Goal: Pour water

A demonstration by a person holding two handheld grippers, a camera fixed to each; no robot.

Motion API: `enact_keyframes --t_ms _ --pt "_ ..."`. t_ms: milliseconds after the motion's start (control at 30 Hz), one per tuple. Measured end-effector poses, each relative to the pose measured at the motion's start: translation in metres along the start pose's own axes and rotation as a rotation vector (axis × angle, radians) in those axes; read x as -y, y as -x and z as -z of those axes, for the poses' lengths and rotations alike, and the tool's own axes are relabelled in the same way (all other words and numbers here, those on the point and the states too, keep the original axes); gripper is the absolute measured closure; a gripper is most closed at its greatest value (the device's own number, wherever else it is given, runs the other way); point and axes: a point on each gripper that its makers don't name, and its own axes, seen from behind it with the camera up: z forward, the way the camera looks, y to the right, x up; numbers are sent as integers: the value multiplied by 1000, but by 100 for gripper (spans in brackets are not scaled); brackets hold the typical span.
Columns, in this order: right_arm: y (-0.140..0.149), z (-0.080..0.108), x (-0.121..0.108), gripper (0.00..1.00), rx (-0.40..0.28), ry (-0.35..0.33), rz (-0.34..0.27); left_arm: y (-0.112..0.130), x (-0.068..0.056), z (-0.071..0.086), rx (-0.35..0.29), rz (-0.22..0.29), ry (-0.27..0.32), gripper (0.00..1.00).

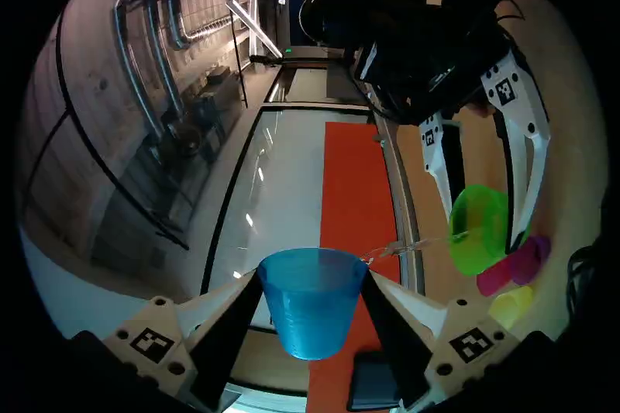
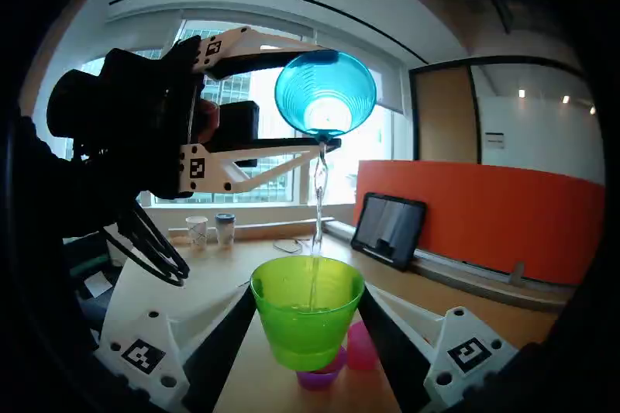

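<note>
My left gripper (image 1: 312,312) is shut on a blue cup (image 1: 312,311), tipped on its side. A thin stream of water (image 2: 318,204) runs from the blue cup (image 2: 325,95) down into a green cup (image 2: 308,316). My right gripper (image 2: 308,320) is shut on that green cup and holds it upright below the blue one. In the left gripper view the green cup (image 1: 480,228) sits between the right gripper's white fingers (image 1: 529,180), with the stream reaching its rim. The left gripper (image 2: 256,103) and the gloved hand (image 2: 132,126) holding it show at the upper left of the right gripper view.
Pink and purple cups (image 2: 341,355) stand on the wooden table (image 2: 232,366) under the green cup; a yellow cup (image 1: 511,306) lies beside them. A tablet (image 2: 387,228) leans at the table's far side by an orange partition (image 2: 496,211). Two small cups (image 2: 211,228) stand on the window sill.
</note>
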Motion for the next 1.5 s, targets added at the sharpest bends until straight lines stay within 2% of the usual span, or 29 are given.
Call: enact_keyframes --t_ms 1067,1200,1333,1500 --pt "-3 2 -4 9 -9 18 1 -16 3 2 -13 -207 -32 12" --pt "-3 3 -5 9 -10 20 0 -15 4 2 -15 -197 -30 12" --pt "-3 4 -6 9 -11 21 0 -14 3 1 -16 -164 -25 12" --pt "-4 4 -7 9 -16 24 -1 -10 2 0 -17 -56 -11 12"
